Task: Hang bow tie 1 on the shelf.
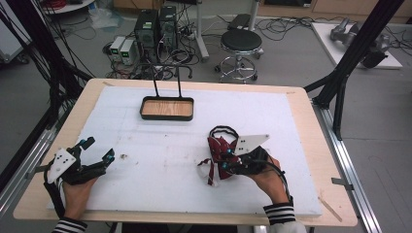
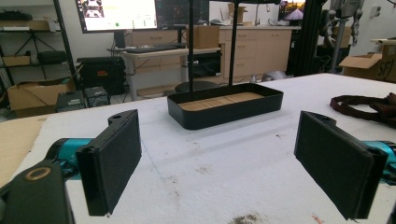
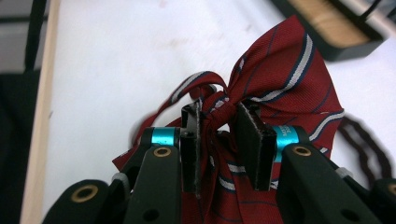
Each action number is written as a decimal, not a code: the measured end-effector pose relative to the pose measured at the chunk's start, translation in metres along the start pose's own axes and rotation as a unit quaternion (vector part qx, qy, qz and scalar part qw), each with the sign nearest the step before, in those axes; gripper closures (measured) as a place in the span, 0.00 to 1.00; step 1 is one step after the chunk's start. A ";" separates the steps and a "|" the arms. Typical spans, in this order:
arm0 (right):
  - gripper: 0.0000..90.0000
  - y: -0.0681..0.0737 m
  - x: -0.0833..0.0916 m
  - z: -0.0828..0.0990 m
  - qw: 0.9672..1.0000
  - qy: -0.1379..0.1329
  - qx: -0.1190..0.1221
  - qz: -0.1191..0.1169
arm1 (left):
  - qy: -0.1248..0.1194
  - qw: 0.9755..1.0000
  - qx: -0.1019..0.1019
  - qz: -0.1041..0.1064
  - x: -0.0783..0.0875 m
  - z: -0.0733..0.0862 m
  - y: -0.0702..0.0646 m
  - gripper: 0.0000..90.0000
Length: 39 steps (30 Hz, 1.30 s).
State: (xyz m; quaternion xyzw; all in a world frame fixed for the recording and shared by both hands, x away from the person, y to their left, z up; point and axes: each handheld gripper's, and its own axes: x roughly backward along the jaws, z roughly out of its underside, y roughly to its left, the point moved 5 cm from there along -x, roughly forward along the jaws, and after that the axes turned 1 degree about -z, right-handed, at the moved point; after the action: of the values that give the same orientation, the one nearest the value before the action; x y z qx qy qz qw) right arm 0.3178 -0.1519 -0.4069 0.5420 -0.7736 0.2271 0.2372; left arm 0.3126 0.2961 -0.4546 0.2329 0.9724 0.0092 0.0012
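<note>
A dark red bow tie (image 1: 216,148) with grey and navy stripes and a black neck strap (image 1: 222,129) hangs just over the white foam board, right of centre. My right gripper (image 1: 226,158) is shut on its knot; in the right gripper view the two pads (image 3: 249,135) pinch the knot (image 3: 219,114) and the wings fan out beyond (image 3: 285,70). My left gripper (image 1: 99,149) rests at the board's left edge, open and with nothing between its pads (image 2: 112,161). From there the strap (image 2: 359,102) lies far right.
A black tray (image 1: 166,108) with a wooden bottom and two upright rods stands at the back centre of the white board (image 1: 160,160); it also sits ahead of the left gripper as the tray (image 2: 224,105). Small crumbs lie near the left gripper. Stool and computers stand beyond the table.
</note>
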 end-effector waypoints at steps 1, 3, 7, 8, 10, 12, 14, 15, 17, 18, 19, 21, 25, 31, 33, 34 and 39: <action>0.79 -0.002 0.001 -0.003 1.000 -0.012 0.000 0.006 | 0.000 1.000 0.000 0.000 0.000 0.000 0.000 0.17; 0.79 -0.004 0.002 -0.008 0.999 -0.029 -0.006 0.020 | 0.000 1.000 0.001 0.000 0.000 0.000 0.000 0.17; 0.79 -0.010 0.004 -0.016 0.997 -0.059 -0.018 0.041 | 0.000 1.000 0.001 0.000 0.000 0.000 0.000 0.17; 0.79 -0.012 0.004 -0.019 0.997 -0.065 -0.019 0.048 | 0.001 1.000 0.001 0.001 0.000 0.000 0.000 0.17; 0.79 -0.014 0.004 -0.023 0.996 -0.070 -0.020 0.058 | 0.000 1.000 0.001 0.000 0.000 0.000 0.000 0.17; 0.79 -0.016 0.004 -0.028 0.994 -0.078 -0.023 0.069 | 0.000 1.000 0.002 0.000 0.000 0.000 0.000 0.17; 0.79 -0.018 0.004 -0.033 0.993 -0.087 -0.023 0.080 | 0.000 1.000 0.002 0.000 0.000 0.000 0.000 0.17; 0.79 -0.019 0.004 -0.036 0.992 -0.090 -0.025 0.084 | 0.000 1.000 0.002 0.000 0.000 0.000 0.000 0.17; 0.79 -0.021 0.004 -0.040 0.991 -0.097 -0.030 0.092 | -0.001 1.000 0.003 0.001 0.000 0.000 0.000 0.17; 0.79 -0.023 0.004 -0.042 0.989 -0.102 -0.031 0.099 | -0.001 1.000 0.004 0.001 0.000 0.000 0.001 0.17; 0.79 -0.023 0.004 -0.044 0.989 -0.104 -0.035 0.103 | -0.002 1.000 0.005 0.001 0.000 0.000 0.001 0.17; 0.79 -0.025 0.004 -0.049 0.986 -0.117 -0.042 0.112 | -0.001 1.000 0.006 0.001 0.000 0.000 0.001 0.17; 0.79 -0.029 0.004 -0.055 0.981 -0.138 -0.057 0.127 | -0.001 1.000 0.003 0.001 0.000 0.000 0.001 0.17; 0.79 -0.038 0.002 -0.062 0.977 -0.144 -0.070 0.138 | -0.001 1.000 0.005 0.000 0.001 0.000 0.001 0.17; 0.79 -0.041 0.002 -0.066 0.975 -0.152 -0.078 0.145 | -0.001 1.000 0.005 0.001 0.001 0.000 0.001 0.17; 0.79 -0.044 0.002 -0.069 0.973 -0.158 -0.080 0.149 | -0.002 1.000 0.006 0.001 0.001 0.000 0.001 0.17; 0.79 -0.054 0.000 -0.078 0.968 -0.170 -0.091 0.158 | -0.002 1.000 0.006 0.001 0.001 0.000 0.001 0.17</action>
State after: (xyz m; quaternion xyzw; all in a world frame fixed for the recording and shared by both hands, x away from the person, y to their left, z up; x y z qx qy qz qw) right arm 0.3782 -0.1214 -0.3409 0.4196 -0.8958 0.0945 0.1116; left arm 0.3125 0.2971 -0.4545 0.2344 0.9721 0.0028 0.0018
